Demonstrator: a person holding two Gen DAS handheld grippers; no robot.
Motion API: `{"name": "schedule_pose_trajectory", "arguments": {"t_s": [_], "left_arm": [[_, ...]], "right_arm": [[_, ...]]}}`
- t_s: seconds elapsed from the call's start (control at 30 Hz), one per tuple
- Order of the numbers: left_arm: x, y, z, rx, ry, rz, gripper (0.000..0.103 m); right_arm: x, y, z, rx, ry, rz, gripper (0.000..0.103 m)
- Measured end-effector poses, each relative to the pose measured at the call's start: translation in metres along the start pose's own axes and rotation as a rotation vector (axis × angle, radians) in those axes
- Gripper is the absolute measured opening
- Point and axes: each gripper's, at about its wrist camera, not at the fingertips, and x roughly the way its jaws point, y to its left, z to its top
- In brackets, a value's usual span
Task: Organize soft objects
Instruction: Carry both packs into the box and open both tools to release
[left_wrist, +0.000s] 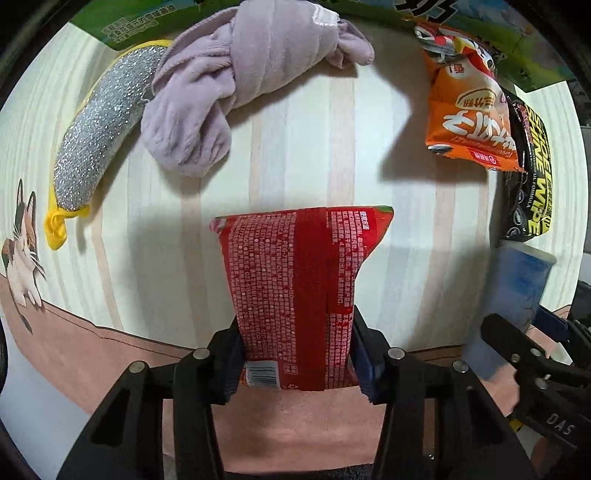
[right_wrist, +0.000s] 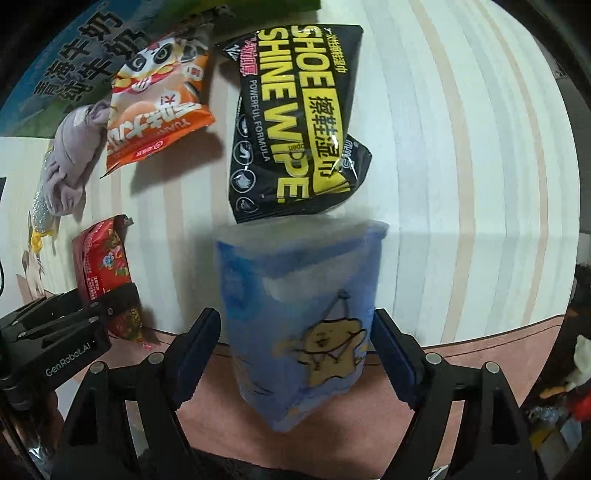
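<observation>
My left gripper (left_wrist: 297, 354) is shut on a red tissue pack (left_wrist: 299, 280), held over the near edge of the striped mat; the pack also shows in the right wrist view (right_wrist: 101, 266). My right gripper (right_wrist: 295, 347) has its pads on both sides of a blue tissue pack with a yellow star figure (right_wrist: 299, 314); a slight gap shows at each pad. That pack appears blurred in the left wrist view (left_wrist: 517, 291). A lilac knotted cloth (left_wrist: 243, 85), a silver and yellow scrubber (left_wrist: 96, 129), an orange snack bag (left_wrist: 469, 107) and a black shoe-wipe pack (right_wrist: 295, 122) lie further back.
The striped mat (left_wrist: 369, 129) has a cat print (left_wrist: 22, 247) at its left and a pink band (left_wrist: 110, 347) along the near edge. Printed cartons (right_wrist: 74, 55) stand behind the objects. Clutter (right_wrist: 576, 369) sits off the mat at far right.
</observation>
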Motion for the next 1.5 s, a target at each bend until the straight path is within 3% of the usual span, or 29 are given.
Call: {"name": "schedule_pose_trajectory", "arguments": {"t_s": [0.23,0.33,0.47,0.6,0.7,0.8,0.93,1.17,1.3,1.5], "left_arm": [[-0.005,-0.002,0.002,-0.011,0.007,-0.008,0.046],[-0.003,0.001,0.002,-0.012,0.007,-0.004,0.046],[0.004,0.015,0.004,-0.005,0.003,0.004,0.046],[-0.001,0.006,0.007,0.001,-0.009,0.008,0.044],[-0.012,0.001,0.004,0.013,-0.028,0.007,0.044],[-0.03,-0.004,-0.001,0.029,-0.05,-0.007,0.044],[-0.075,-0.011,-0.008,0.066,-0.113,-0.053,0.044],[-0.181,-0.01,0.008,0.082,-0.262,-0.178,0.044],[-0.236,0.002,0.047,0.103,-0.336,-0.202,0.044],[-0.262,0.029,0.131,0.094,-0.385,-0.115,0.044]], "right_arm": [[-0.036,-0.023,-0.009,0.003,-0.031,0.042,0.085],[-0.028,-0.032,-0.003,0.023,-0.013,0.049,0.085],[-0.005,-0.016,0.012,0.038,0.01,0.045,0.084],[0.007,-0.009,0.018,0.048,0.012,0.037,0.059],[0.005,-0.005,0.014,0.042,0.002,0.032,0.049],[0.005,0.021,0.008,0.031,-0.008,0.037,0.045],[-0.027,0.024,0.001,0.015,-0.032,0.096,0.044],[-0.129,0.032,-0.001,-0.03,-0.145,0.233,0.044],[-0.189,0.037,0.021,-0.061,-0.215,0.283,0.044],[-0.229,0.07,0.089,-0.096,-0.278,0.241,0.044]]}}
